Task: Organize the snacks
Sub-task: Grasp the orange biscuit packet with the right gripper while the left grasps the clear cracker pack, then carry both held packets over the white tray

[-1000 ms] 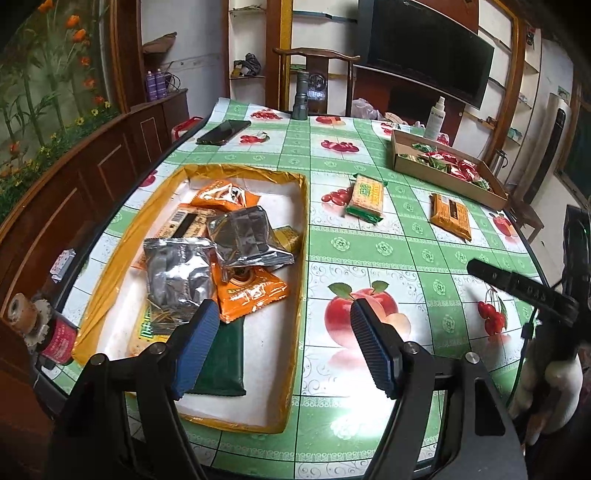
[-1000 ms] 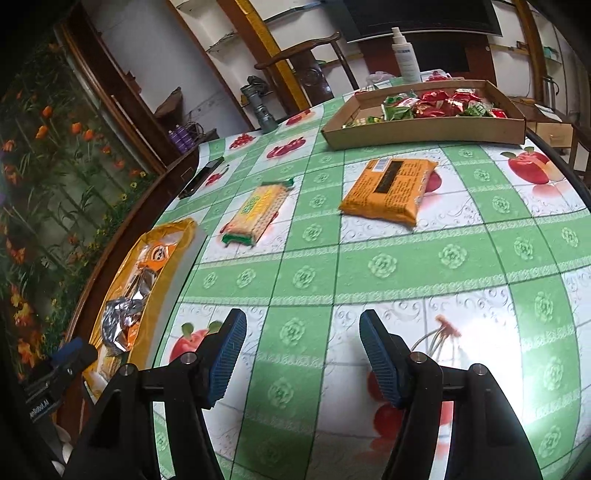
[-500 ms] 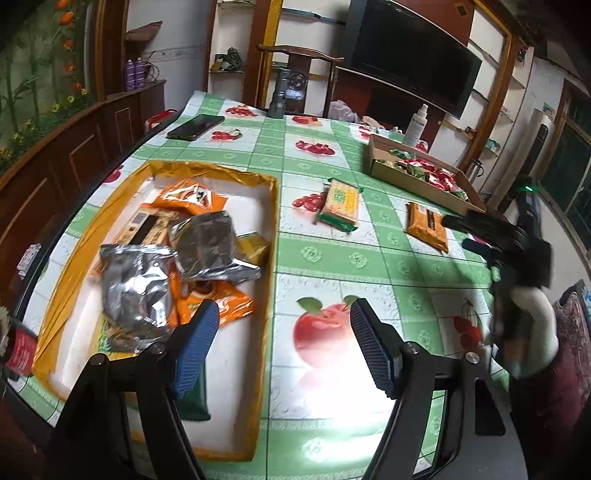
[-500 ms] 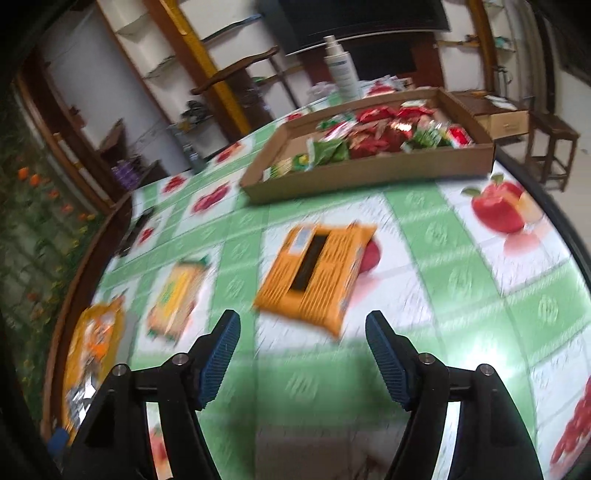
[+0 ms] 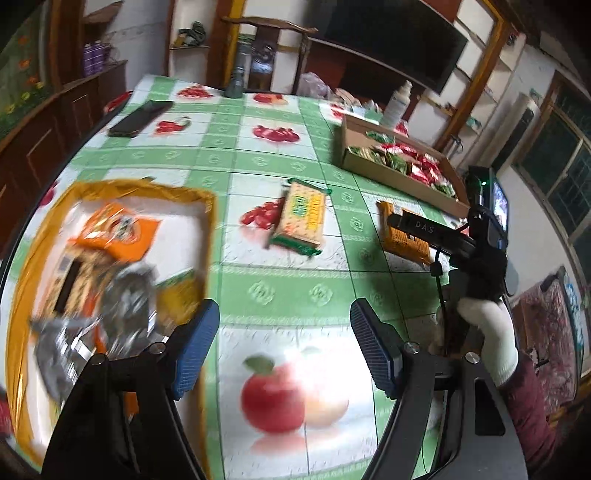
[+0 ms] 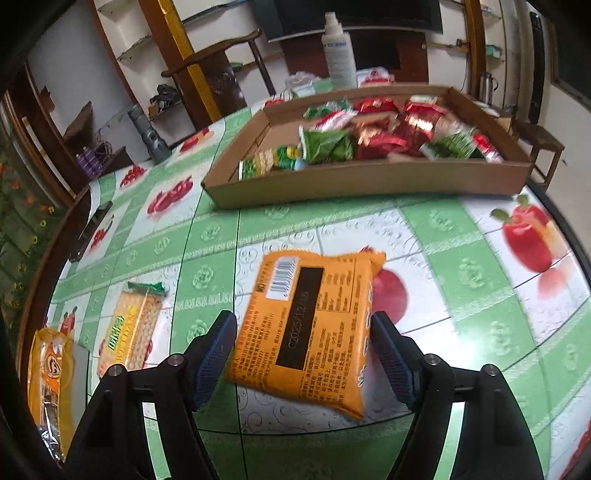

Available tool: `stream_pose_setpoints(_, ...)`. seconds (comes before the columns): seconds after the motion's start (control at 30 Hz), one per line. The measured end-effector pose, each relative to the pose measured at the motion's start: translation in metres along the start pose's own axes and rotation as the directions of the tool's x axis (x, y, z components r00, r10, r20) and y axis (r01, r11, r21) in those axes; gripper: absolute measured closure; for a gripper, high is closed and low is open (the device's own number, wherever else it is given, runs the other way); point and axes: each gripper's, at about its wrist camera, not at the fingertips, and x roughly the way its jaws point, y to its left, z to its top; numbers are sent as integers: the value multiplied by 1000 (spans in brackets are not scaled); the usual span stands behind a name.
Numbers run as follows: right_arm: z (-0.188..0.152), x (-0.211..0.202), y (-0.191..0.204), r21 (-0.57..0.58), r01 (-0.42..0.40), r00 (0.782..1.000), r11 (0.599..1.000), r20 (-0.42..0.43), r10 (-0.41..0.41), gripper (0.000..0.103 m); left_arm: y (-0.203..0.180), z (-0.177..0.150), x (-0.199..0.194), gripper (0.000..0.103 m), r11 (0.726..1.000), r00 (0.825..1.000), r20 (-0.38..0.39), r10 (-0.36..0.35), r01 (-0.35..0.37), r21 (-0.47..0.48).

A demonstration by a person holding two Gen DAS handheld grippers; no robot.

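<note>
An orange snack packet [image 6: 306, 328] lies flat on the green checked tablecloth, barcode side up. My right gripper [image 6: 304, 356] straddles it with its jaws opening; the pads stand beside its edges without pressing. The left wrist view shows the same packet [image 5: 404, 236] under the right tool, held by a white-gloved hand [image 5: 487, 332]. My left gripper [image 5: 284, 347] hangs open and holds nothing above an apple print, just right of the yellow tray [image 5: 208, 221] of mixed snacks. A yellow-and-green cracker packet [image 5: 301, 218] lies between the tray and the orange packet.
A cardboard box [image 6: 362, 181] of red and green snack packs stands at the far right of the table. A spray bottle [image 6: 338, 55] is behind it. A black phone [image 5: 140, 118] and a grey flashlight [image 5: 236, 81] lie at the far end, before a wooden chair [image 5: 266, 33].
My right gripper moved forward to the orange packet and widened, so the packet now lies between its fingers. My left gripper swung right, from over the tray to over the tablecloth.
</note>
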Motion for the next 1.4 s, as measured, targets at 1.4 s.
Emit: stream_pose_setpoints(1.4, 1, -6, -1, -86, -70, 997, 994, 8, 71, 29, -45, 70, 98, 59, 982, 993, -104, 55, -35, 184)
